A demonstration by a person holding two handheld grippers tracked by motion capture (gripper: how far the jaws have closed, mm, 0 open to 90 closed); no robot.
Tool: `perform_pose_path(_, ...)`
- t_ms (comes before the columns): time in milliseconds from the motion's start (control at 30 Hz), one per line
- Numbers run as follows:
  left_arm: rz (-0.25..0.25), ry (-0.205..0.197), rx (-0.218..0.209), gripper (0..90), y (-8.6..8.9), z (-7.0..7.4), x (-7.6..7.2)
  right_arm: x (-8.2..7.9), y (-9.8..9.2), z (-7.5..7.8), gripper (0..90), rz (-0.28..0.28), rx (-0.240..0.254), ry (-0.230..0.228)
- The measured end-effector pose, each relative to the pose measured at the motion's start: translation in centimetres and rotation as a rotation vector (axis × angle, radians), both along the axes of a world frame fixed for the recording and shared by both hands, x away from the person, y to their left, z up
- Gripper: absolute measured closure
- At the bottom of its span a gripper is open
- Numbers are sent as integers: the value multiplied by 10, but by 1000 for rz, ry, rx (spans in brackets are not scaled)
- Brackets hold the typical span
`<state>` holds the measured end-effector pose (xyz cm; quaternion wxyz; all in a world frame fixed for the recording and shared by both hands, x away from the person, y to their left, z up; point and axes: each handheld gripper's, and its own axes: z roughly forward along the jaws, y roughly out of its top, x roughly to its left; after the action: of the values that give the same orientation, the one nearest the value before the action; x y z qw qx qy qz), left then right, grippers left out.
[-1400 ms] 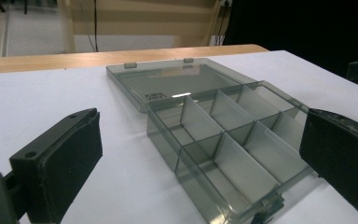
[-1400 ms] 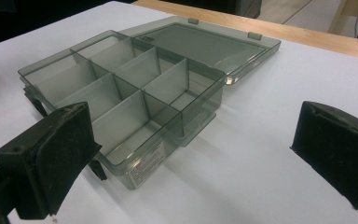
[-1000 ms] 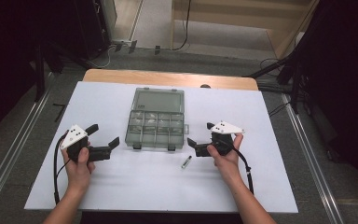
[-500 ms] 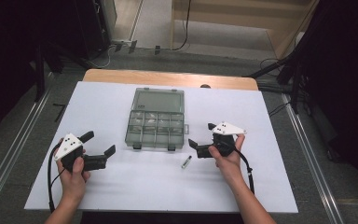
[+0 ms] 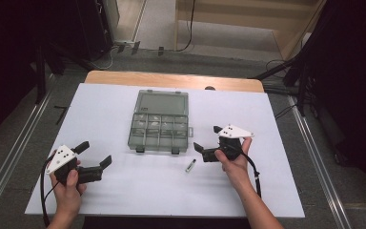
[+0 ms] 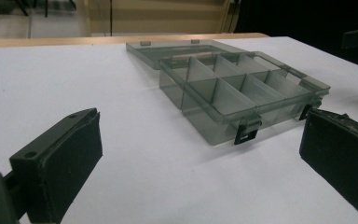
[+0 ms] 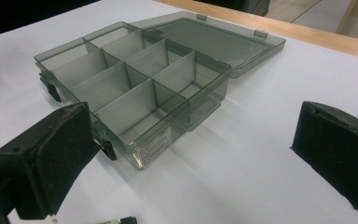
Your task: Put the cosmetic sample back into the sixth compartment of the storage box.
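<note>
The grey translucent plastic compartment box (image 5: 160, 125) is lying open, lid flat, mid-table on the white sheet (image 5: 114, 200). The left gripper (image 5: 95, 155) and right gripper (image 5: 207, 138) are flanking it, both jaws spread wide, gripping nothing. A small dark cylindrical piece (image 5: 190, 165) is resting near the right gripper.

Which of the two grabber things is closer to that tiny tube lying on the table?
The right gripper: it sits just above and right of the small tube. The left gripper is far off to its left.
</note>
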<state>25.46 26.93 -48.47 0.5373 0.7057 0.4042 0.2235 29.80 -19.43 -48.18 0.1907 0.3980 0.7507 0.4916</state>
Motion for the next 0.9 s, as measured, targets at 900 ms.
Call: perform_pose_path(900,17,8,4,0,3,-9,-6,-13,2,2,0,73,-41,30)
